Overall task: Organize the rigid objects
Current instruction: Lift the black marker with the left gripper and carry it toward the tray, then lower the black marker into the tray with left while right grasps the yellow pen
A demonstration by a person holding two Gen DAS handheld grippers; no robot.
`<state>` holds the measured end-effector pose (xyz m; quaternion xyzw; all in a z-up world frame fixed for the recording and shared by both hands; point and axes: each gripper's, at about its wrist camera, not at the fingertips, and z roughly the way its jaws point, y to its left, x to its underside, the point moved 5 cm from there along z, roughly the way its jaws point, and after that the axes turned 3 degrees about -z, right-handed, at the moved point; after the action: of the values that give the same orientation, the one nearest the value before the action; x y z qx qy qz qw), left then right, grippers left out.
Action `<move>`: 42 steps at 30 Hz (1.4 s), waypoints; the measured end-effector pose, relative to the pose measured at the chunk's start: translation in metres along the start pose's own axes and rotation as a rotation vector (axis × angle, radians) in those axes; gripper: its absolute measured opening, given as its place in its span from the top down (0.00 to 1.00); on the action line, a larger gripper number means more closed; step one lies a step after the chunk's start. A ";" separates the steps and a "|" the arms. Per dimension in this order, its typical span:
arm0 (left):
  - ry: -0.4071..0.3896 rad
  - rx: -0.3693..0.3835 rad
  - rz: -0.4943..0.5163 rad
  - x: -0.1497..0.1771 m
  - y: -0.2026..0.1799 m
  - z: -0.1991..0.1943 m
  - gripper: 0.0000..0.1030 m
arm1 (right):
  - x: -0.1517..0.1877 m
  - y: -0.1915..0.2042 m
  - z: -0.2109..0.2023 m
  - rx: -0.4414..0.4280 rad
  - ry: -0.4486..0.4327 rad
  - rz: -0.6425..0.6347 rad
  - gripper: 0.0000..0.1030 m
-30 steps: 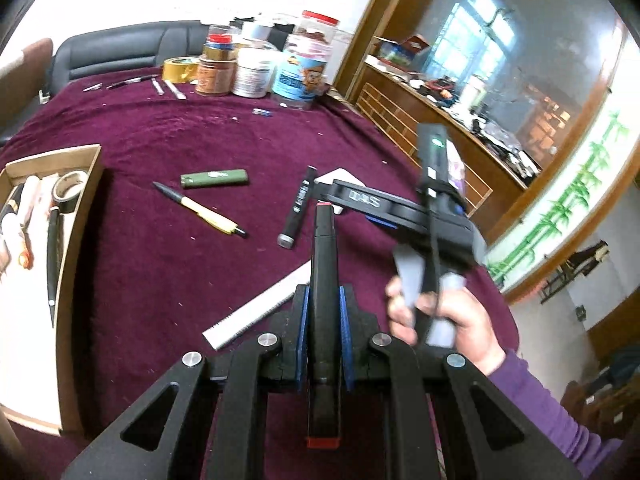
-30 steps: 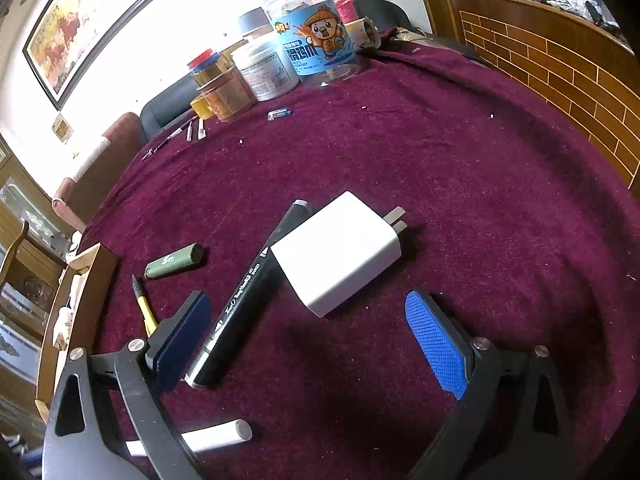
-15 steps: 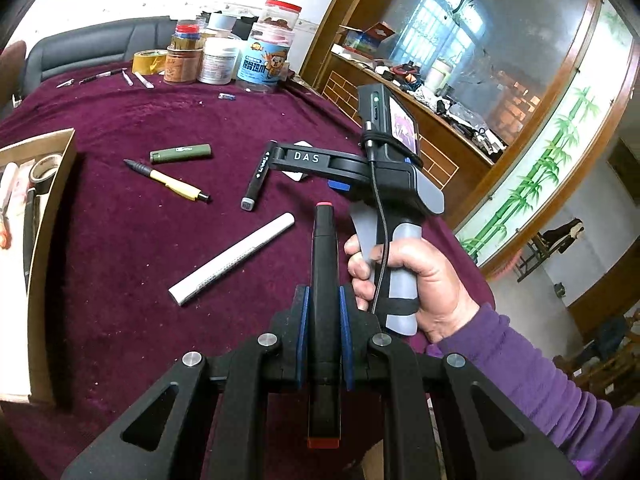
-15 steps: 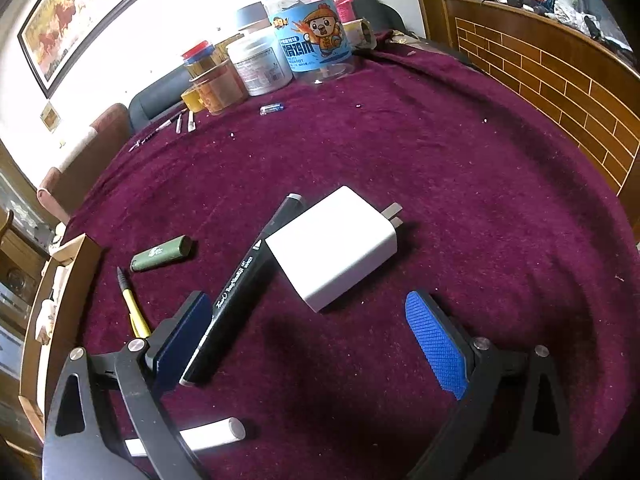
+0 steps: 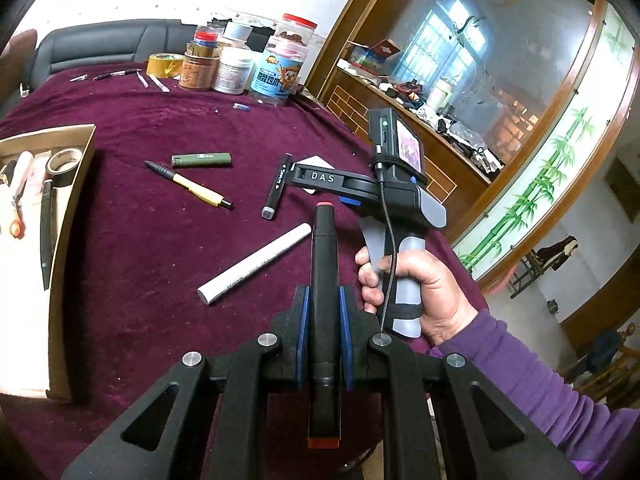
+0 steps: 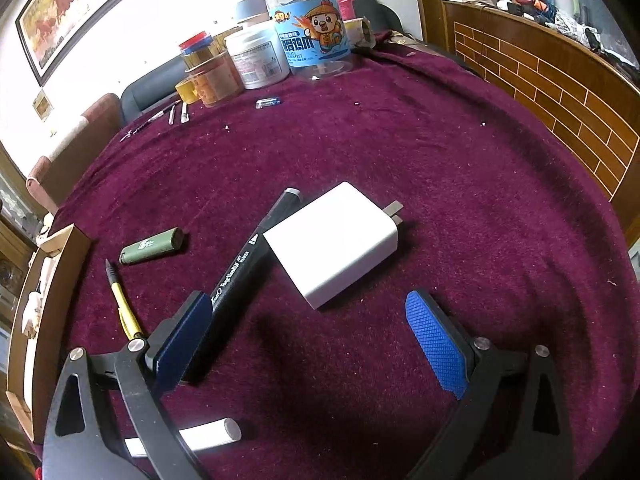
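The left gripper [image 5: 323, 320] pinches a black marker with red ends [image 5: 325, 280] lengthwise between its blue pads, held above the maroon tablecloth [image 5: 140, 264]. The right gripper [image 6: 316, 344] hangs over the middle of the cloth with fingers spread wide, a white charger [image 6: 334, 244] and a black marker [image 6: 240, 264] lying touching just ahead of it. A cardboard tray [image 5: 74, 208] sits at the cloth's left edge

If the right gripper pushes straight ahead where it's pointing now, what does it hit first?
Probably the white charger, lying ahead between the open right gripper jaws. The black marker passes by its left finger; depth is uncertain.
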<state>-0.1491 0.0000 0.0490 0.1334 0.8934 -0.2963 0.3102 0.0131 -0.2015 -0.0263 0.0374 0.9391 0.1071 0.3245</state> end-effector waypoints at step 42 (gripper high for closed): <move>-0.124 -0.320 -0.410 0.007 0.204 -0.094 0.89 | 0.010 0.154 0.026 -0.052 0.114 -0.455 0.19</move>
<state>-0.1136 0.2188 0.0130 -0.1197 0.9165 -0.2158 0.3150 0.0213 -0.0459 -0.0176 -0.1898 0.9371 0.0570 0.2874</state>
